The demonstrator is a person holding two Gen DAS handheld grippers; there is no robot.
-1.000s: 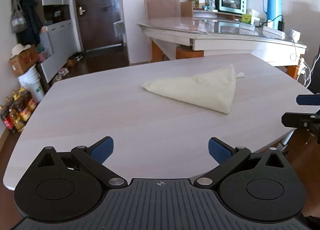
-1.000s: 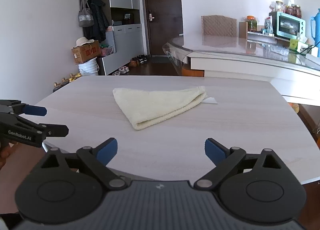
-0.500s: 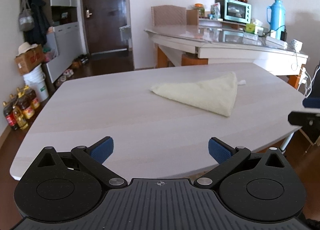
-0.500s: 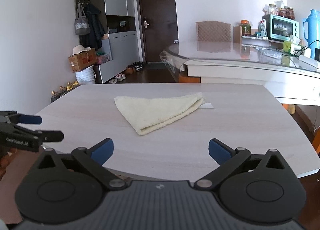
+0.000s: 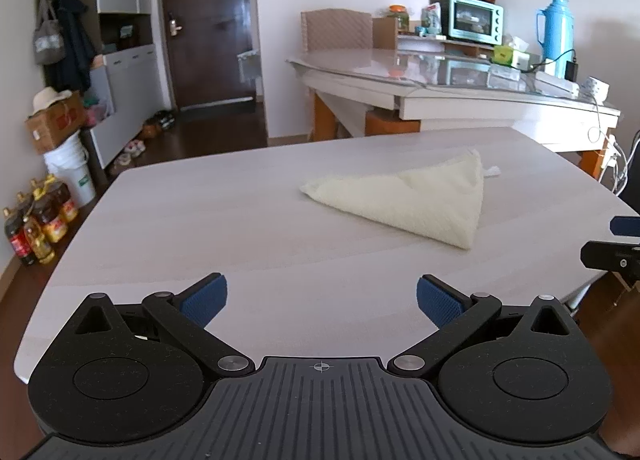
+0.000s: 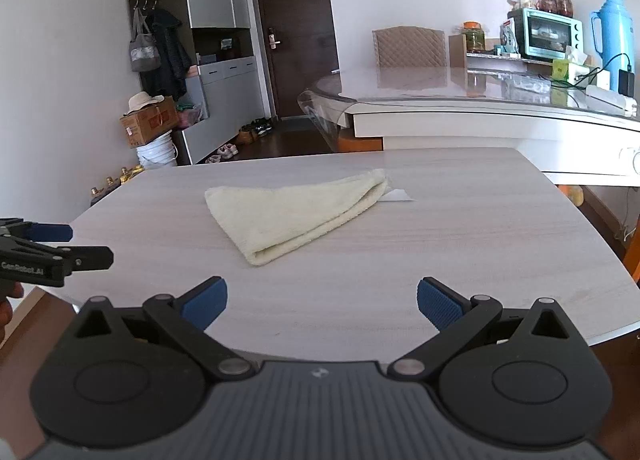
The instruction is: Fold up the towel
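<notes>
A cream towel (image 5: 416, 199) lies folded into a triangle on the light wooden table (image 5: 200, 219); it also shows in the right wrist view (image 6: 296, 211). My left gripper (image 5: 322, 302) is open and empty, held back over the table's near edge, well short of the towel. My right gripper (image 6: 322, 302) is open and empty, also over the near edge. The left gripper shows at the left edge of the right wrist view (image 6: 68, 244). The right gripper shows at the right edge of the left wrist view (image 5: 612, 240).
A small white tag (image 6: 396, 195) lies by the towel's far corner. Behind stands a glass-topped table (image 5: 460, 87) with a teal oven (image 5: 474, 17) and blue thermos (image 5: 556, 31). Oil bottles (image 5: 36, 223), a bucket and a box stand on the floor at left.
Both grippers have drawn back and risen a little from the table. The towel has not moved. Both stay open.
</notes>
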